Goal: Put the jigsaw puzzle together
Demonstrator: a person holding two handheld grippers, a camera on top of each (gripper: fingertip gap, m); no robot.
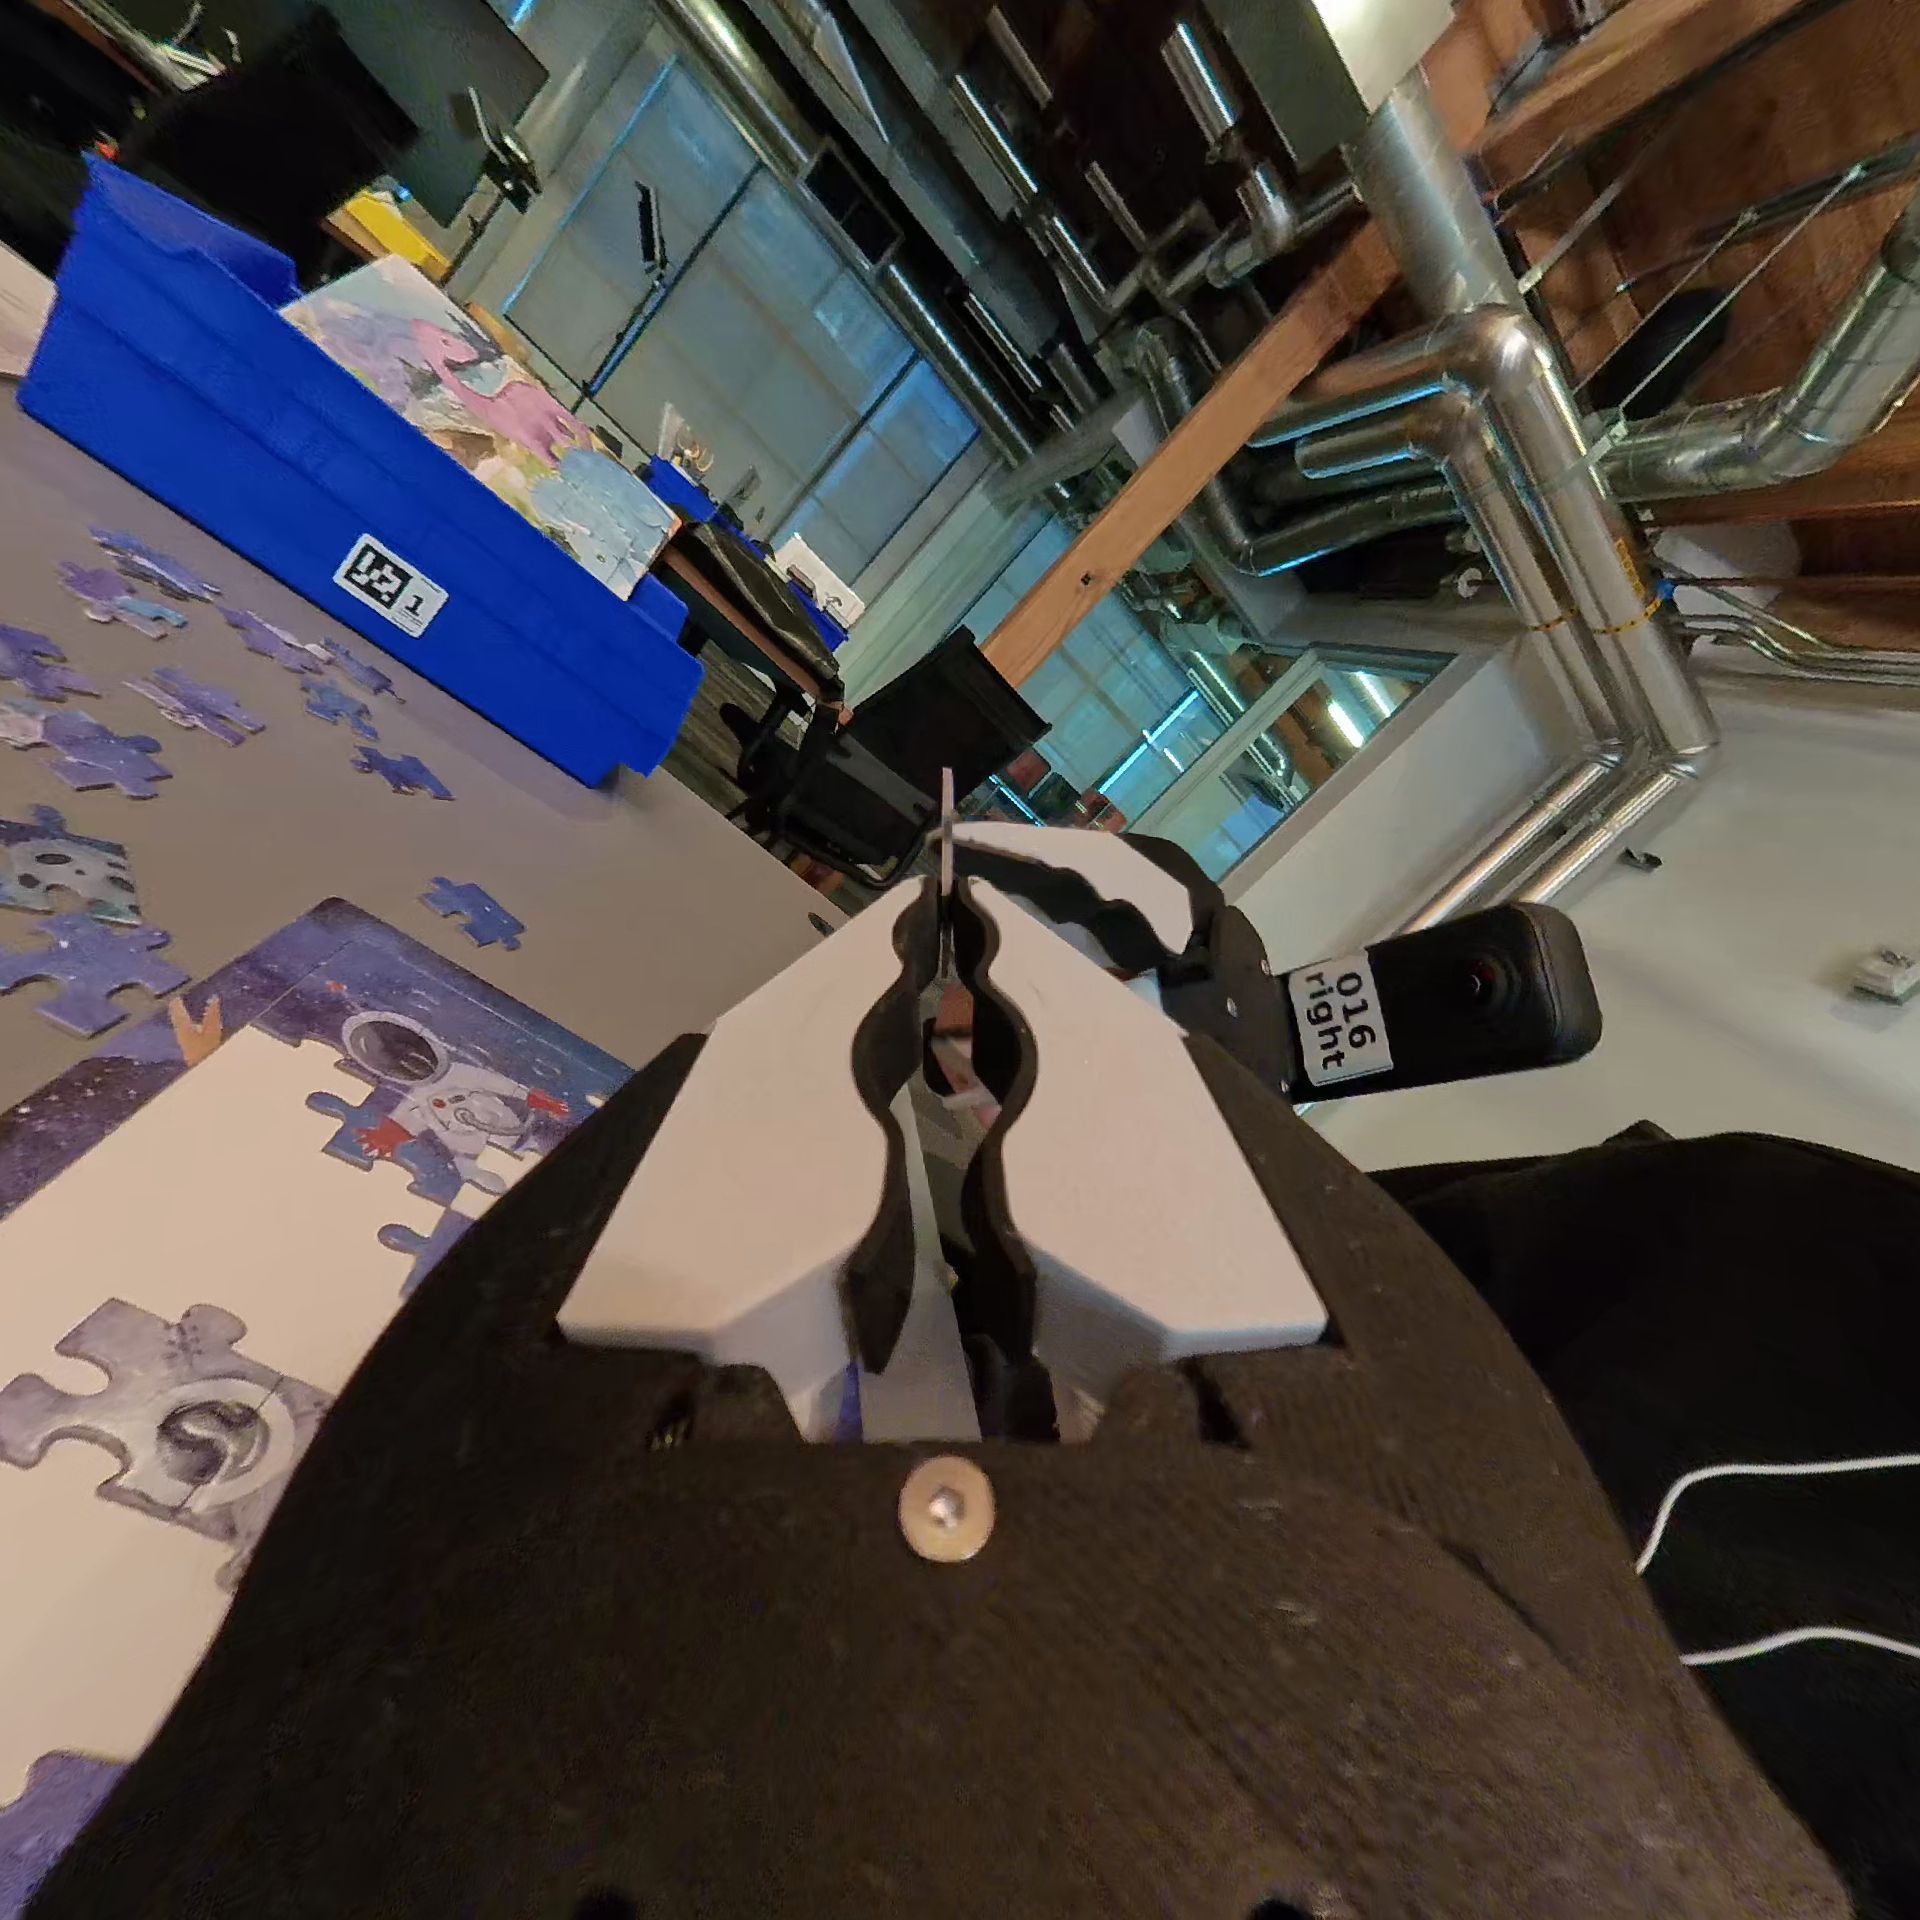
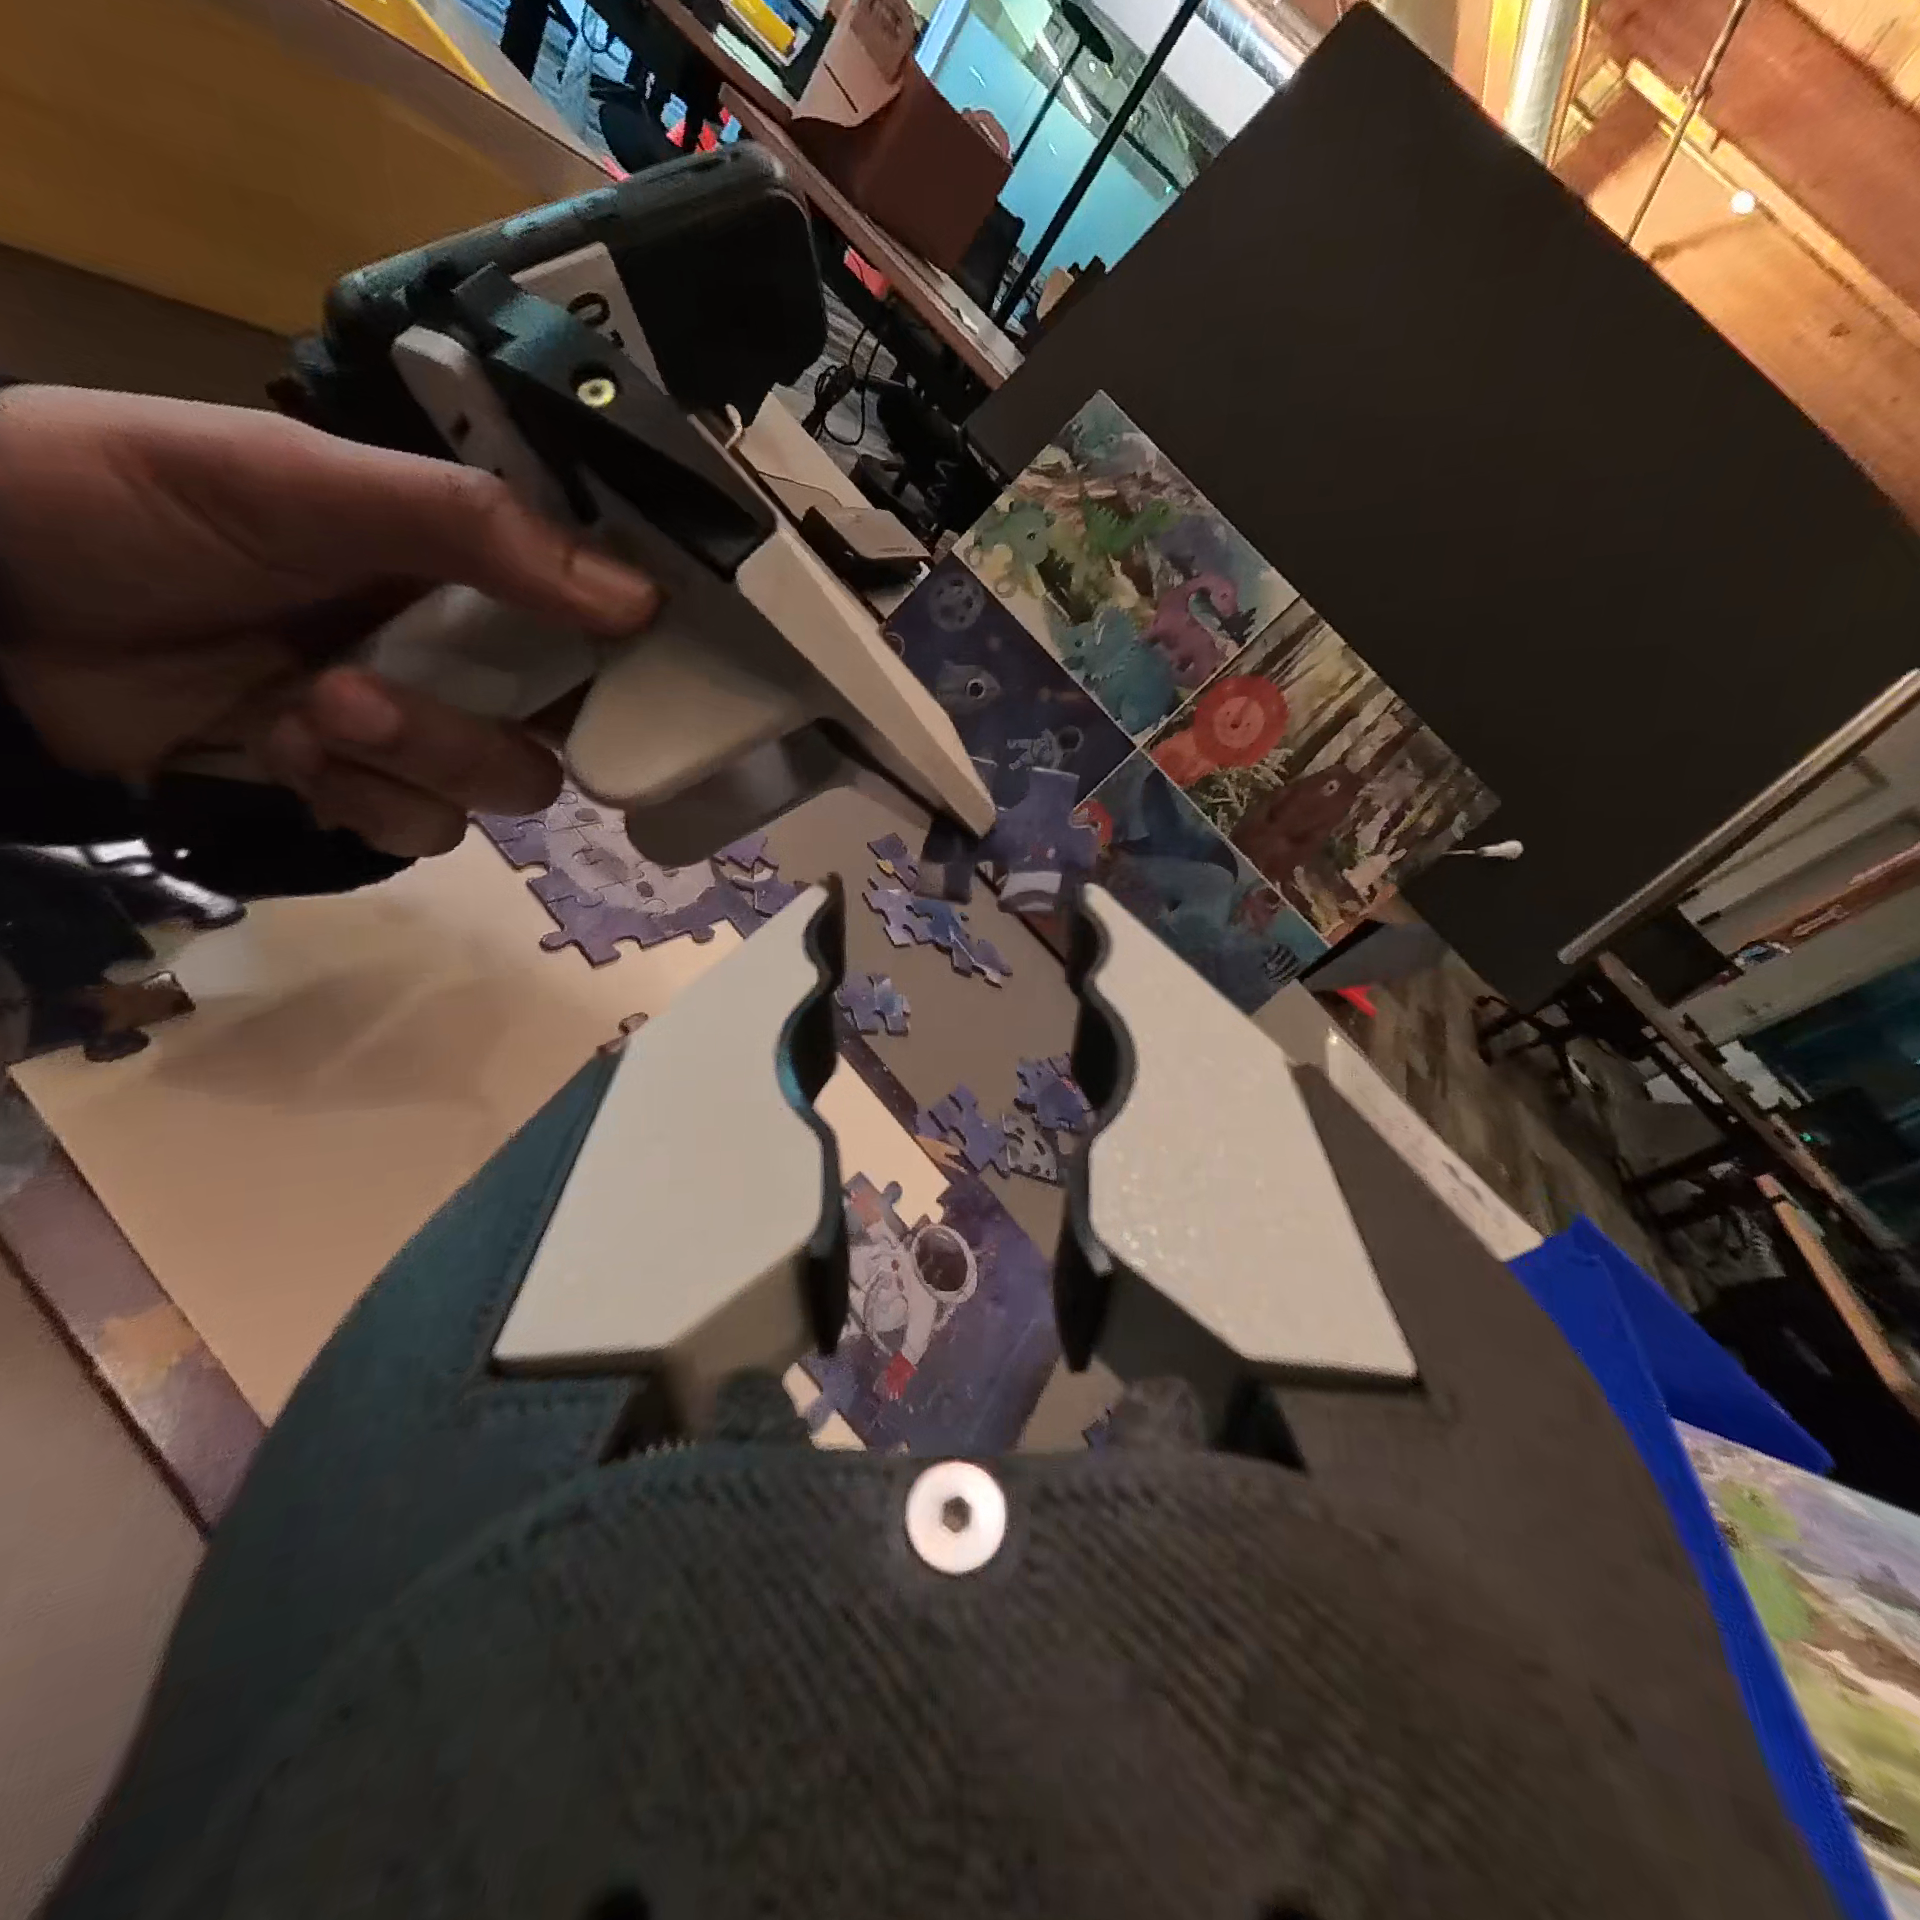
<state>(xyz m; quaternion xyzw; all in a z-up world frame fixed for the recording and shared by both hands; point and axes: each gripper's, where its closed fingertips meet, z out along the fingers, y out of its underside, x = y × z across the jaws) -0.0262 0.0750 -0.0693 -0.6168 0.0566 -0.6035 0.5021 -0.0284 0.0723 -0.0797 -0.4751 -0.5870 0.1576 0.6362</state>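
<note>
My left gripper (image 1: 943,902) is shut on a blue puzzle piece (image 1: 945,821), seen edge-on and sticking up out of the fingertips. The right wrist view shows the same gripper (image 2: 961,826), held by a hand (image 2: 260,623), with the blue piece (image 2: 1049,831) pinched at its tip above the table. My right gripper (image 2: 951,904) is open and empty, just below and in front of that piece. Its camera body (image 1: 1486,987) shows behind my left fingers. A puzzle board (image 1: 156,1195) with an astronaut section (image 1: 447,1101) lies below on the left.
Several loose blue pieces (image 1: 104,748) lie on the grey table (image 1: 582,883). A blue bin (image 1: 312,457) holding a puzzle box (image 1: 468,384) stands at the back left; it also shows in the right wrist view (image 2: 1621,1340). A picture panel (image 2: 1195,707) leans beyond the pieces. My two grippers' fingertips are within a few centimetres of each other.
</note>
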